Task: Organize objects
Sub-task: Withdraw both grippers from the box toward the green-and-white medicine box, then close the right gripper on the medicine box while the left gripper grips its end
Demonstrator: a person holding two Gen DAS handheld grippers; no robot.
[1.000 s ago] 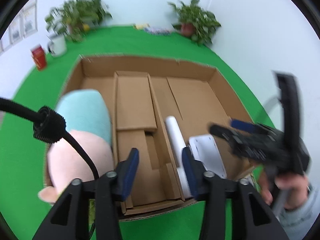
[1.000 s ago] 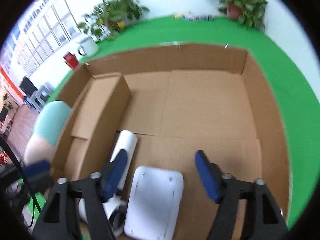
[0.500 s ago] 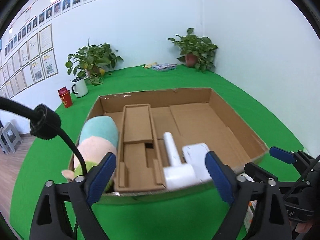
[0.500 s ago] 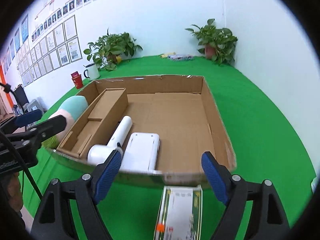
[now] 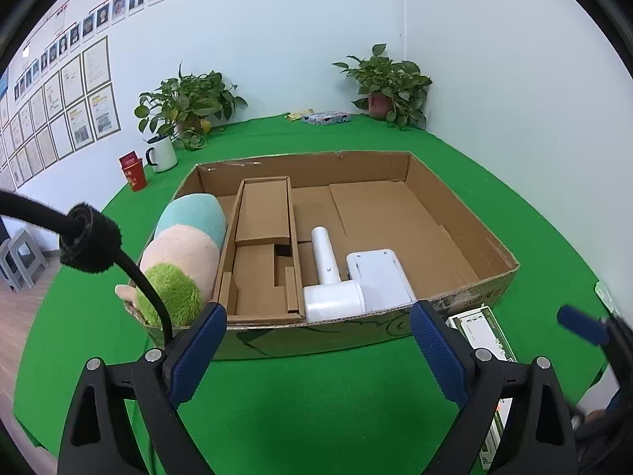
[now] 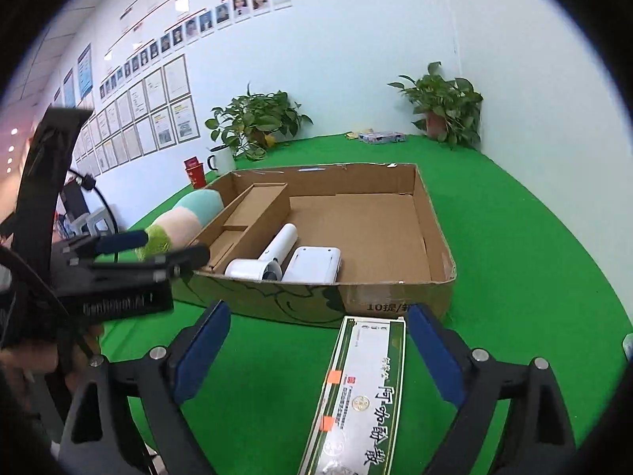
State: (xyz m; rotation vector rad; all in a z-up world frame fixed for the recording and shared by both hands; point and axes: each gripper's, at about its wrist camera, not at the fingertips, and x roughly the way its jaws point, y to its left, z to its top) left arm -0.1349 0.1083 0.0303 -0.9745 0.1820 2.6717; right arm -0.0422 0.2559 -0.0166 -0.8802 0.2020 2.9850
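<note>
A shallow cardboard box (image 5: 470,301) (image 6: 435,237) sits on the green table. In it lie a white hair dryer (image 5: 330,285) (image 6: 269,255), a white flat device (image 5: 379,275) (image 6: 314,264) and a cardboard insert (image 5: 261,245). A striped plush toy (image 5: 182,253) (image 6: 178,221) lies along the box's left side. A long green-and-white carton (image 6: 364,392) (image 5: 484,336) lies on the table in front of the box. My left gripper (image 5: 318,352) hangs before the box, jaws opening, nothing between them. My right gripper (image 6: 318,352) hovers over the carton's near part, jaws opening, pads clear of it.
Two potted plants (image 5: 186,107) (image 5: 391,87), a white mug (image 5: 160,154) and a red cup (image 5: 132,170) stand at the table's back. A small packet (image 5: 326,117) lies by the far wall. A black cable (image 5: 91,237) crosses the left wrist view.
Both grippers have pulled back out of the box toward the table's near side and opened wider. The hair dryer and white device stay in the box. The carton has come into view.
</note>
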